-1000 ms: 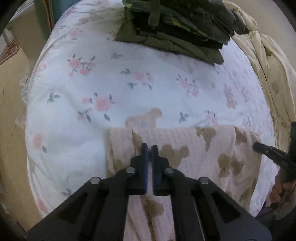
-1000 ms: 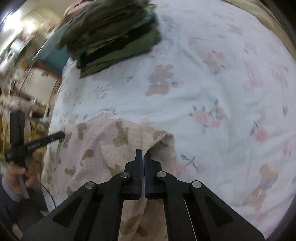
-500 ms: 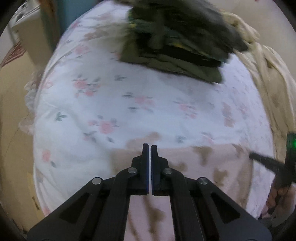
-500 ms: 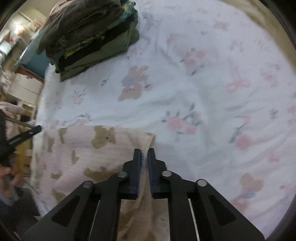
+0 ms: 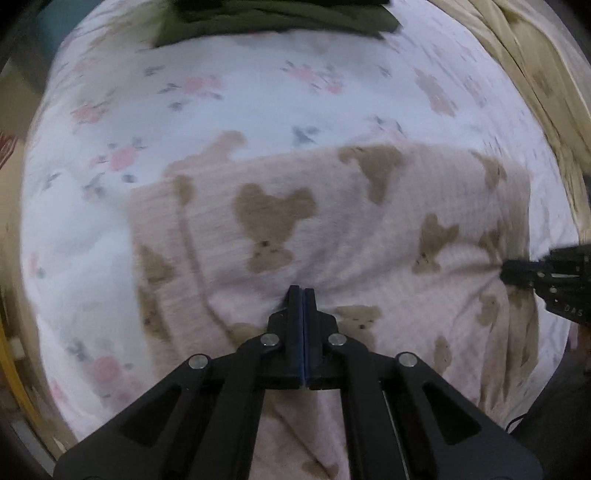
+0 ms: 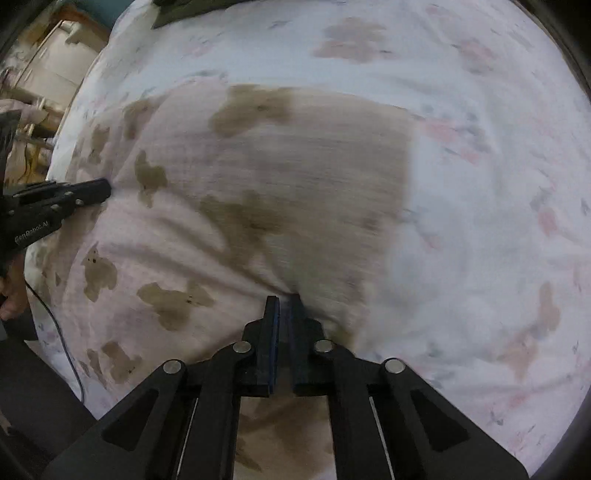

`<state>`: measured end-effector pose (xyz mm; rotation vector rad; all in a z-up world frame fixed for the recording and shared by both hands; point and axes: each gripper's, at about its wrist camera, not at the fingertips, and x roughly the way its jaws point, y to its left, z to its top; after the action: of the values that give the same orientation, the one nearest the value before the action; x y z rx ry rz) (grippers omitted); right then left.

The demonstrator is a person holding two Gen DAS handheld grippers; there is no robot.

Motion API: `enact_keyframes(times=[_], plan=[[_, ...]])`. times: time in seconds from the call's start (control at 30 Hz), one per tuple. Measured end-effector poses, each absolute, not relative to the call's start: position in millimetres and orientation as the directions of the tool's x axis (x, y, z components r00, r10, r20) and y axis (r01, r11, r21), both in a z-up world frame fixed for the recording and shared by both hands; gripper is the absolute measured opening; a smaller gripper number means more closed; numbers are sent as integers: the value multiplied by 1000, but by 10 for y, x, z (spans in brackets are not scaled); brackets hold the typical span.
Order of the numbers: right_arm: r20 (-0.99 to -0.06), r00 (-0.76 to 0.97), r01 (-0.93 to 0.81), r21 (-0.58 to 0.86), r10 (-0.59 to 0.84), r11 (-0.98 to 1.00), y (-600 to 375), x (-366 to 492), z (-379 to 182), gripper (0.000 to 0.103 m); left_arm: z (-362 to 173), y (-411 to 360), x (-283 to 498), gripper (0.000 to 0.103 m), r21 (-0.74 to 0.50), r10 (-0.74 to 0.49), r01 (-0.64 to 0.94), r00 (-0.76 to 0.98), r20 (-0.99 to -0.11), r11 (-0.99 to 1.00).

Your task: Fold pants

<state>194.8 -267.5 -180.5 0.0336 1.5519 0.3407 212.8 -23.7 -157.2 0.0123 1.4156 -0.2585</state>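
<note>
Left gripper [image 5: 303, 291] and right gripper [image 6: 283, 300], both clenched on the pants [image 5: 332, 229], press them onto the bedsheet [image 5: 229, 110] below the stack of clothes [image 5: 266, 18]; uneven pulling could skew the fold.

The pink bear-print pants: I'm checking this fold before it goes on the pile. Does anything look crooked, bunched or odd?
Nothing serious. The pink bear-print pants lie folded on the floral sheet, far edge roughly straight. Fabric puckers where the left gripper and right gripper press it.
</note>
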Motion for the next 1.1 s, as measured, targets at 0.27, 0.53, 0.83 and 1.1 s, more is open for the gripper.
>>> enact_keyframes(times=[0.27,0.53,0.83,1.1], plan=[[-907,33,-257,398,420,881,-2386,1662,-1425,11,-1318,-429,1771,1,-284,-323,274,109,-940,919],[-940,-102,-262,340,325,903,-2317,1522,-1772,11,-1654,-452,1497,1,-209,-215,310,-16,-977,928],[-949,-157,-311,309,272,899,-2376,1142,-1816,11,-1686,-478,1229,1,-142,-144,389,-24,-989,910],[-907,157,-85,383,392,920,-3102,1346,-1229,51,-1246,-303,1372,47,-116,-155,245,148,-977,963]])
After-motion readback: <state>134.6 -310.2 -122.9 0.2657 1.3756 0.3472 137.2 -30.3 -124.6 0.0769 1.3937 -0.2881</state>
